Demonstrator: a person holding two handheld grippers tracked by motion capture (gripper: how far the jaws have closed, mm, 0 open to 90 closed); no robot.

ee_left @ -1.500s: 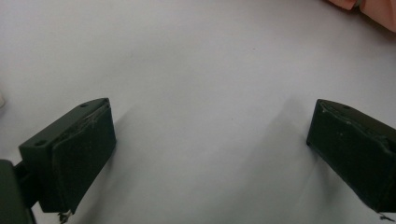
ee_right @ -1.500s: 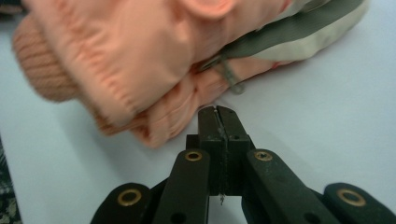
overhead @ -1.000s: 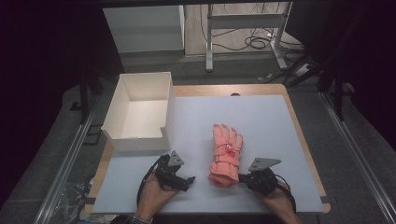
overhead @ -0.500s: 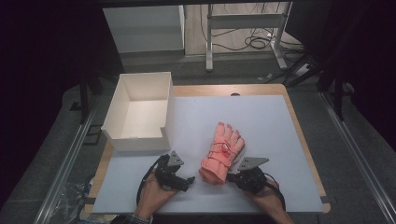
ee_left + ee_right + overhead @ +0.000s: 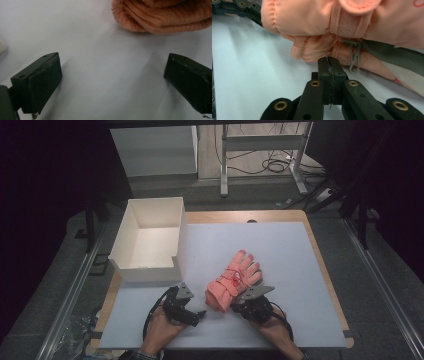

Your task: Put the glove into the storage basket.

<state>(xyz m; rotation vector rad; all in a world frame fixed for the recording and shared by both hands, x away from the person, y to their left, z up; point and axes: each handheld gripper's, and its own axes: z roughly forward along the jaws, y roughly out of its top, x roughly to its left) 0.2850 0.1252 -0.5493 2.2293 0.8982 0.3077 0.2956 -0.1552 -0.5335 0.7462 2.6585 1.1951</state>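
Right gripper [image 5: 329, 60] pinches glove [image 5: 342, 22] cuff edge.

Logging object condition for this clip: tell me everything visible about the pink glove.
The pink glove is a padded winter glove in salmon-pink fabric with a ribbed knit cuff, a fastening strap across the wrist, a grey webbing strap and a small grey clip. It lies on the white table, tilted, fingers pointing away and rightward, cuff toward the person, right of the white box. The right gripper, jaws closed, meets its cuff-side edge; whether fabric is pinched is unclear. The open left gripper sits short of the cuff.
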